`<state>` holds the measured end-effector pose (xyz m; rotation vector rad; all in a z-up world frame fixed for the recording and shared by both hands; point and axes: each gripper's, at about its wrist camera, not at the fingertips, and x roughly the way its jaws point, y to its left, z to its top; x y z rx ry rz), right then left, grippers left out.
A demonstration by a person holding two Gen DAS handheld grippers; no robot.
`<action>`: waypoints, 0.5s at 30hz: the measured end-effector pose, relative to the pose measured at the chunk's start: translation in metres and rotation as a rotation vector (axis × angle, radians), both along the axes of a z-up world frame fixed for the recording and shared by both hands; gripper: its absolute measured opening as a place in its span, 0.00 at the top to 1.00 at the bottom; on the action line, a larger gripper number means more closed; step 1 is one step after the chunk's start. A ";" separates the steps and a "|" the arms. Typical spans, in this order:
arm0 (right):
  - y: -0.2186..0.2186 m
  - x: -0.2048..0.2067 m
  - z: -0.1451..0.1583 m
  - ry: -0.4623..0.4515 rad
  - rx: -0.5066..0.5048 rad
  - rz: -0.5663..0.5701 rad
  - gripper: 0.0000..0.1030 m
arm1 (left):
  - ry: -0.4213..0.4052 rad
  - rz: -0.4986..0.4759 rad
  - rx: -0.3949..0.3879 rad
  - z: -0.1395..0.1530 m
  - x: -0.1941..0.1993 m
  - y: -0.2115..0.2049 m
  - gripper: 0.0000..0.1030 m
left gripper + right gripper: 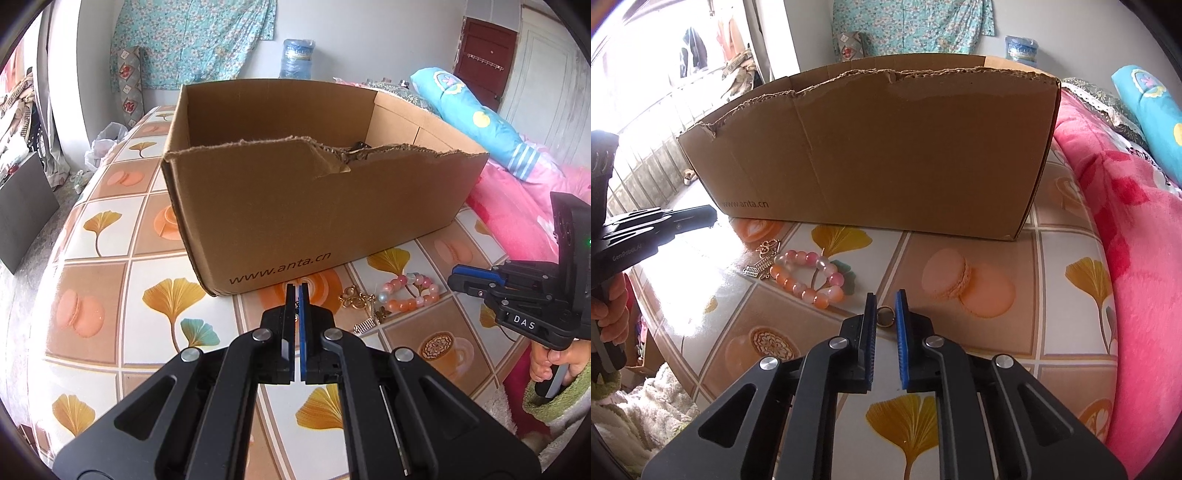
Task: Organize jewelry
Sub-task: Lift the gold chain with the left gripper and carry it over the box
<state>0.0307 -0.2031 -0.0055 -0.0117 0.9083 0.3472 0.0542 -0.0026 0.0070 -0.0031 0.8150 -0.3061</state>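
An open cardboard box (295,192) (886,147) stands on the tablecloth, with something dark inside at its far side. In front of it lie a pink and orange bead bracelet (410,295) (809,277) and gold trinkets (354,299) (768,247). My right gripper (885,295) is low over the table, right of the bracelet, its pads against both sides of a small gold ring (885,316). In the left wrist view the right gripper (456,280) points in from the right. My left gripper (296,291) (711,216) is shut just before the box; a tiny glint shows in the slit.
The table carries a leaf and macaron patterned cloth (110,295). A pink blanket (1126,258) and a blue pillow (480,118) lie along the right side. A person's hand (557,362) grips the right handle; another hand (613,314) grips the left one.
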 end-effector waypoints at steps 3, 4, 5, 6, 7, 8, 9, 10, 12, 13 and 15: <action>-0.002 -0.004 0.004 -0.010 0.002 -0.007 0.90 | -0.018 0.001 -0.002 0.005 -0.006 0.001 0.99; -0.002 -0.006 0.007 -0.014 0.002 -0.009 0.90 | -0.025 0.002 -0.004 0.006 -0.009 0.001 0.99; -0.003 -0.008 0.009 -0.019 0.003 -0.012 0.90 | -0.032 0.005 -0.005 0.008 -0.011 0.002 0.99; -0.005 -0.009 0.011 -0.024 0.003 -0.014 0.90 | -0.040 0.007 -0.009 0.010 -0.013 0.002 0.99; -0.005 -0.011 0.014 -0.031 0.002 -0.016 0.90 | -0.050 0.009 -0.011 0.013 -0.016 0.003 0.99; -0.005 -0.013 0.018 -0.040 0.003 -0.018 0.90 | -0.060 0.010 -0.011 0.016 -0.018 0.003 0.99; -0.006 -0.016 0.022 -0.049 0.006 -0.021 0.90 | -0.072 0.011 -0.011 0.020 -0.021 0.004 0.99; -0.007 -0.018 0.027 -0.058 0.008 -0.023 0.90 | -0.083 0.009 -0.014 0.025 -0.024 0.005 0.99; -0.008 -0.022 0.042 -0.086 0.016 -0.025 0.90 | -0.116 0.001 -0.022 0.038 -0.030 0.006 0.99; -0.009 -0.024 0.051 -0.106 0.024 -0.023 0.90 | -0.137 -0.004 -0.026 0.046 -0.033 0.006 0.99; -0.008 -0.027 0.072 -0.156 0.040 -0.008 0.90 | -0.183 -0.020 -0.044 0.063 -0.037 0.007 0.99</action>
